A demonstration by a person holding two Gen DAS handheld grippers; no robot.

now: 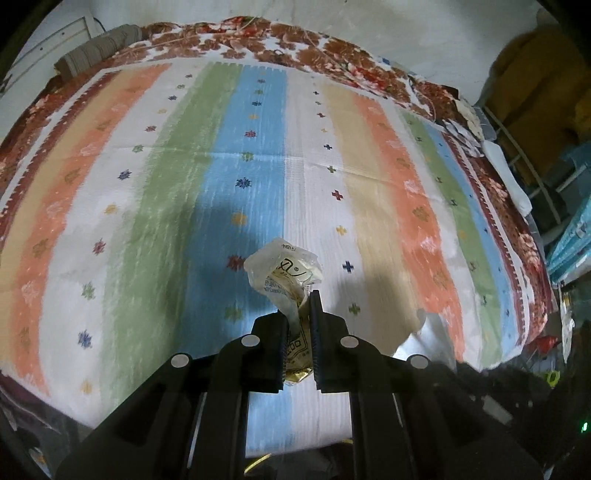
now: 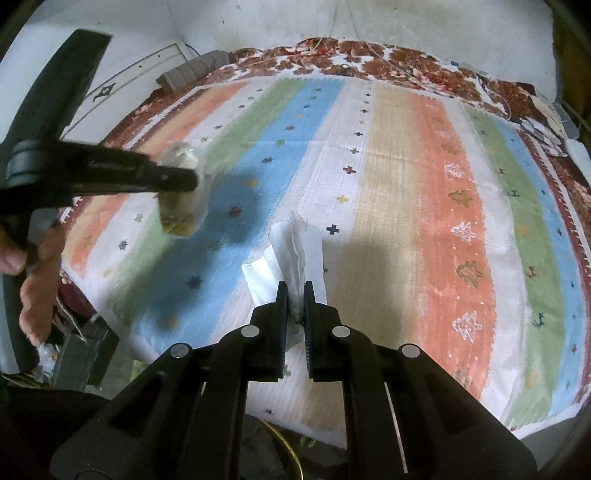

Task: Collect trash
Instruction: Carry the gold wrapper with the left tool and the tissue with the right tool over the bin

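Hanging crumpled above the bed, a clear plastic wrapper (image 1: 286, 280) with yellow print and dark lettering (too creased to read) was pinched in the left gripper (image 1: 300, 306), whose jaws stood narrow, pressed on its lower end. The right gripper (image 2: 295, 295) likewise had narrow jaws, clamped on a wad of white tissue paper (image 2: 295, 247) that fanned out past the tips. In the right wrist view the left gripper (image 2: 184, 181) appeared at the left, blurred, with the wrapper (image 2: 181, 210) dangling beneath it and a hand (image 2: 33, 280) on its grip. Below both lay a striped bedspread (image 1: 147, 206) in orange, green, blue and white over a floral blanket (image 1: 332, 55), against a pale wall (image 1: 406, 22).
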